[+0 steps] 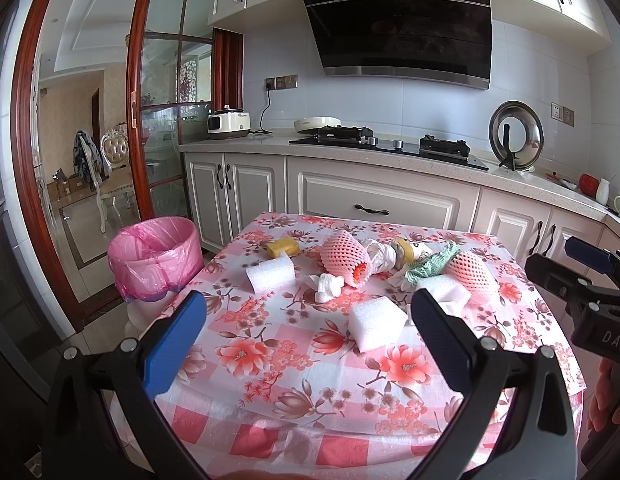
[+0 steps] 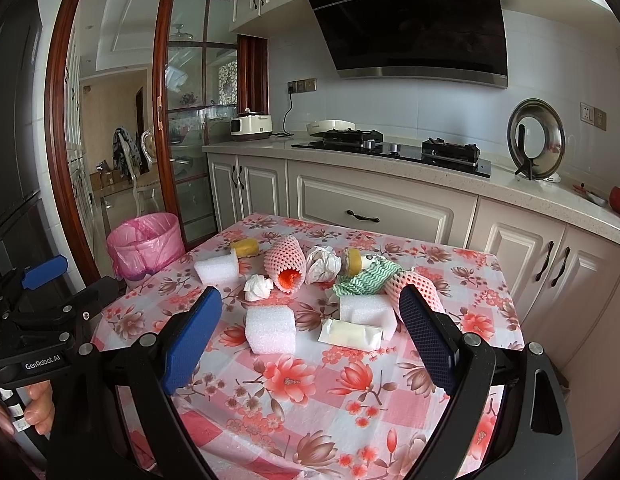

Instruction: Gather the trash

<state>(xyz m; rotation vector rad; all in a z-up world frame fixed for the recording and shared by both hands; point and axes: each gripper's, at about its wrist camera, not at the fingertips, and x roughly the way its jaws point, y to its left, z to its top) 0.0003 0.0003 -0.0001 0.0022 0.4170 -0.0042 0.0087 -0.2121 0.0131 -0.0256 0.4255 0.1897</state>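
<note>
Trash lies on a table with a floral cloth (image 1: 294, 364) (image 2: 310, 380): white foam blocks (image 1: 375, 322) (image 2: 270, 329), pink foam fruit nets (image 1: 345, 258) (image 2: 285, 264), crumpled tissue (image 1: 327, 286) (image 2: 258, 287), a yellow sponge (image 1: 282, 247) (image 2: 246, 247), a green-striped cloth (image 1: 431, 266) (image 2: 365, 280) and a flat white wrapper (image 2: 351, 334). A bin with a pink liner (image 1: 156, 258) (image 2: 144, 244) stands left of the table. My left gripper (image 1: 310, 328) is open and empty above the near table. My right gripper (image 2: 310, 320) is open and empty, with the nearest foam block between its fingers' lines.
Kitchen counter (image 1: 389, 156) with a gas hob, pot lid on a stand (image 1: 515, 134) and white cabinets runs behind the table. A glass sliding door (image 1: 166, 92) opens at left. The right gripper also shows at the left wrist view's right edge (image 1: 581, 280).
</note>
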